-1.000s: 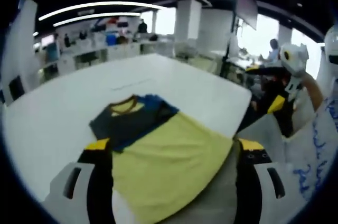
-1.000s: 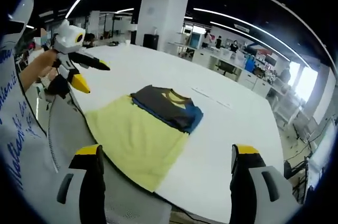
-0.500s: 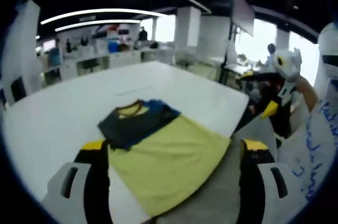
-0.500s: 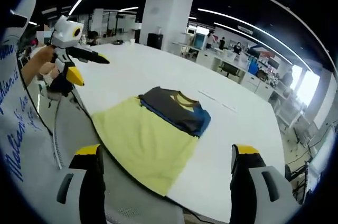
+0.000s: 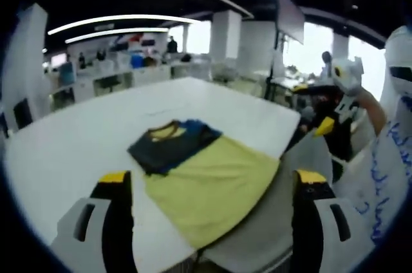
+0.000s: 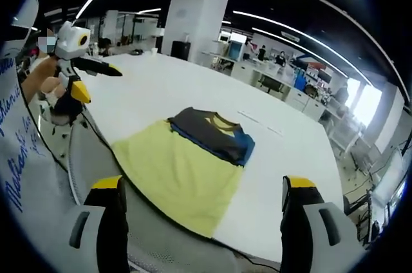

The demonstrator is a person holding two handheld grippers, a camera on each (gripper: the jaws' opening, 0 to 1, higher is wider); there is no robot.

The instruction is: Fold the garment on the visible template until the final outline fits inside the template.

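Shirt (image 5: 203,173) flat on desk (image 5: 77,138) at near edge, lying at 12 o'clock from both grippers, collar far, hem near (long axis runs away) | left gripper (image 5: 209,221) wide, empty | right gripper (image 6: 203,221) wide, empty | neither clearly nearer.

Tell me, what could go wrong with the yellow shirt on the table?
The shirt lies close to the table's near edge, so it might slide off if tugged. Both grippers, left and right, are open and held back, so a grab could catch only one layer and undo the fold.
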